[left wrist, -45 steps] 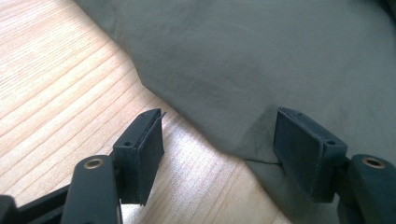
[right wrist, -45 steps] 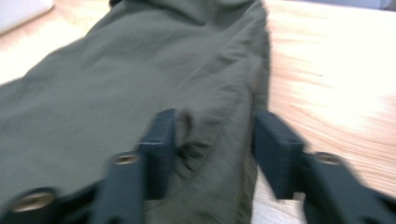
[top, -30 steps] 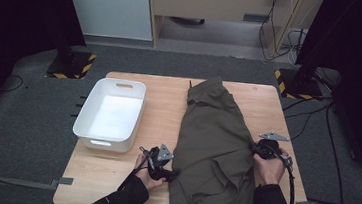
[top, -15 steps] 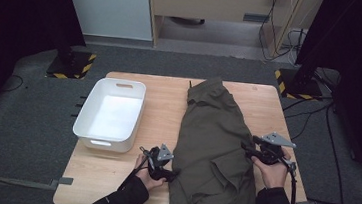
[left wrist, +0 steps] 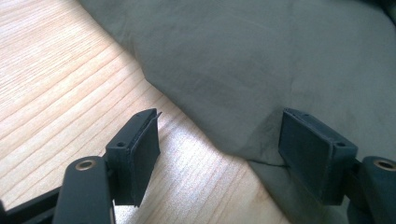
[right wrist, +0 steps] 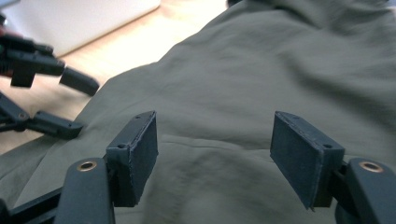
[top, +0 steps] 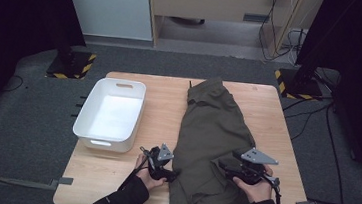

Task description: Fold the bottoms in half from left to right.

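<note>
An olive-green garment [top: 211,130] lies folded lengthwise on the wooden table [top: 164,95]. My left gripper [top: 172,174] rests at the garment's lower left edge, jaws open. In the left gripper view, my left gripper [left wrist: 219,126] straddles the cloth's hem [left wrist: 261,56], one pad over bare wood and the other over fabric. My right gripper [top: 223,169] hovers over the garment's lower right part and points left. Its jaws have just been opening. In the right gripper view, my right gripper [right wrist: 215,126] stands wide with cloth [right wrist: 261,60] under it and nothing pinched.
A white plastic bin [top: 110,113] stands on the table's left side, just beyond my left hand. Bare wood runs between the bin and the garment. In the right gripper view the left gripper [right wrist: 74,103] shows at far left, with the bin [right wrist: 84,18] behind.
My right gripper has moved left from the garment's right edge to over the cloth, and its jaws have opened. The left gripper has stayed in place.
</note>
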`<state>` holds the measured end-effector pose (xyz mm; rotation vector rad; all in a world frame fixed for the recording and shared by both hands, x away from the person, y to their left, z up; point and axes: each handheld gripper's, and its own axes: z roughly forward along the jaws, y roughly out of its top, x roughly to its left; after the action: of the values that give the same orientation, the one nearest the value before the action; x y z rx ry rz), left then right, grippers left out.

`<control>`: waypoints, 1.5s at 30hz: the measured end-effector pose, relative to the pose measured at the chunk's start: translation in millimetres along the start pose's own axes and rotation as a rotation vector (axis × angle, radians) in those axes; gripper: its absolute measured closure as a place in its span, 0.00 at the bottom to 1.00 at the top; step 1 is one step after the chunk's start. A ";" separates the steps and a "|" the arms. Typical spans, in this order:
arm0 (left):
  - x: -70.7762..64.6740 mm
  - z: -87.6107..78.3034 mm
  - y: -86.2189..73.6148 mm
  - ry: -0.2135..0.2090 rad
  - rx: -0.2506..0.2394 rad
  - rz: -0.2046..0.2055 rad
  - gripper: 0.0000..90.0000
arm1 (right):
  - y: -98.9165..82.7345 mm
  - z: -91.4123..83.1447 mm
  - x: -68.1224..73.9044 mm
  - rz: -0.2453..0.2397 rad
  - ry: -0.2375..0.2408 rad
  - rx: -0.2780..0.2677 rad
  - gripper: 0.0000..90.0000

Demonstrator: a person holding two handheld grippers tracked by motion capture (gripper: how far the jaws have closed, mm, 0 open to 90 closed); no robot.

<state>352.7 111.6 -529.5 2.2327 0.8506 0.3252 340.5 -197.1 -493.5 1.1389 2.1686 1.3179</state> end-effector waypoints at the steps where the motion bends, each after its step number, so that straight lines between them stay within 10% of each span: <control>1: 0.0 0.0 0.1 0.000 0.000 0.000 0.31 | -0.7 2.9 2.1 -0.005 0.006 0.010 0.35; 14: -0.7 0.0 0.9 0.009 0.007 -0.008 0.31 | -11.0 14.9 9.6 -0.077 0.041 0.105 1.00; 35: 16.0 -1.4 -0.7 0.074 0.000 -0.067 0.32 | -43.6 -71.3 -29.0 0.069 -0.034 0.018 1.00; 40: 15.4 -4.9 0.5 0.068 0.003 -0.090 0.36 | -48.5 -70.5 -30.4 0.078 -0.022 0.025 0.83; 45: 10.7 -23.0 10.7 0.059 -0.098 -0.113 0.36 | -37.7 -77.1 -33.2 0.075 -0.025 -0.063 0.69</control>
<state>355.5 125.4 -505.8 2.0845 0.9677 0.3725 293.7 -276.3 -490.7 1.2156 2.0707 1.3857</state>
